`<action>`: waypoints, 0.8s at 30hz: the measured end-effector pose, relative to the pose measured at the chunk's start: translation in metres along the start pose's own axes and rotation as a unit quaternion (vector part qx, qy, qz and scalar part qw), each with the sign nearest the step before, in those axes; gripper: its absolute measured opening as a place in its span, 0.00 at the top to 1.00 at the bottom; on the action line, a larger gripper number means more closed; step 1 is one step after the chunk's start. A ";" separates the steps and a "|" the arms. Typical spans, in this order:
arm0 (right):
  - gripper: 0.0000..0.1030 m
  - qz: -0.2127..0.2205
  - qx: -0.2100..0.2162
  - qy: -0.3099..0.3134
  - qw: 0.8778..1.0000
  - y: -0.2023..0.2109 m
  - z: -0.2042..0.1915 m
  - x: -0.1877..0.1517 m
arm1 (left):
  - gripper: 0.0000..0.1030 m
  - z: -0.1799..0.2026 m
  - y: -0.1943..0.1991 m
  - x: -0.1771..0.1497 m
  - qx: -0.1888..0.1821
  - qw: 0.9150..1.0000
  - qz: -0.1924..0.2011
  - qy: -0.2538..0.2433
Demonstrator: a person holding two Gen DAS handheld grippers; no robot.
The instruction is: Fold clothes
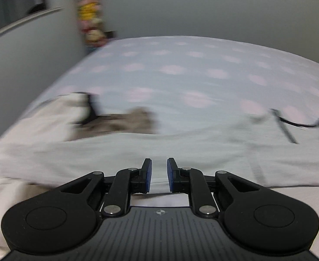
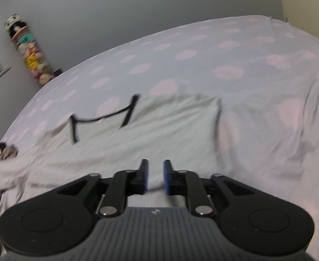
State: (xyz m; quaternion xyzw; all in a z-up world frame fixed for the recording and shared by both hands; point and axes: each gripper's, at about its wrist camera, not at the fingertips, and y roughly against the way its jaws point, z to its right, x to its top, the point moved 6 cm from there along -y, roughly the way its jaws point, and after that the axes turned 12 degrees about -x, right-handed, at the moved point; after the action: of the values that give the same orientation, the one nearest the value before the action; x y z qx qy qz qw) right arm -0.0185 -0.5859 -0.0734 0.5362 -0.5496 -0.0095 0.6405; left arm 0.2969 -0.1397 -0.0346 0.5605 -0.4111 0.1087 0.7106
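Bedsheet [image 2: 202,43], one pale garment [image 2: 148,130], perhaps two brownish garments [image 1: 124,121].

A pale lilac-grey bed sheet [image 2: 257,50] dotted all over with soft pink spots. On it, a light grey garment [image 2: 159,134] edged with thin black trim [image 2: 129,113]. At the bed's left edge, a beige-brown crumpled cloth [image 1: 129,121]. Both grippers are black with blue pads [image 1: 149,174]. Against the grey wall [image 2: 94,10] stands a multicoloured stack of toys [image 2: 32,54], yellow, teal and pink.
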 end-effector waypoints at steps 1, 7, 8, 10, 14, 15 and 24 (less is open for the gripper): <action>0.71 0.000 0.003 0.005 1.000 0.003 -0.006 -0.006 | 0.83 -0.021 0.009 0.003 0.021 1.000 0.004 0.010; 0.71 0.048 -0.015 0.052 0.997 0.013 -0.032 -0.031 | 0.56 -0.142 0.045 0.016 0.112 0.986 0.026 0.125; 0.71 0.061 -0.019 0.065 0.996 0.013 -0.036 -0.032 | 0.56 -0.160 0.047 0.016 0.120 0.981 0.026 0.148; 0.71 0.075 -0.020 0.077 0.994 0.013 -0.040 -0.031 | 0.56 -0.187 0.045 0.012 0.125 0.974 0.020 0.188; 0.71 0.092 -0.018 0.093 0.991 0.010 -0.045 -0.031 | 0.56 -0.214 0.027 0.003 0.114 0.961 -0.011 0.253; 0.71 0.093 -0.019 0.099 0.991 0.009 -0.047 -0.032 | 0.56 -0.218 0.023 0.000 0.112 0.958 -0.015 0.265; 0.71 0.113 -0.023 0.134 0.984 0.004 -0.055 -0.035 | 0.96 -0.203 0.025 0.000 0.105 0.961 0.011 0.255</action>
State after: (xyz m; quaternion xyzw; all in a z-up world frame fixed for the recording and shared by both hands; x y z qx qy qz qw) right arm 0.0046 -0.5256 -0.0851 0.4526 -0.5156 0.1218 0.7173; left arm 0.3754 0.0488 -0.0243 0.5810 -0.2090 0.2981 0.7279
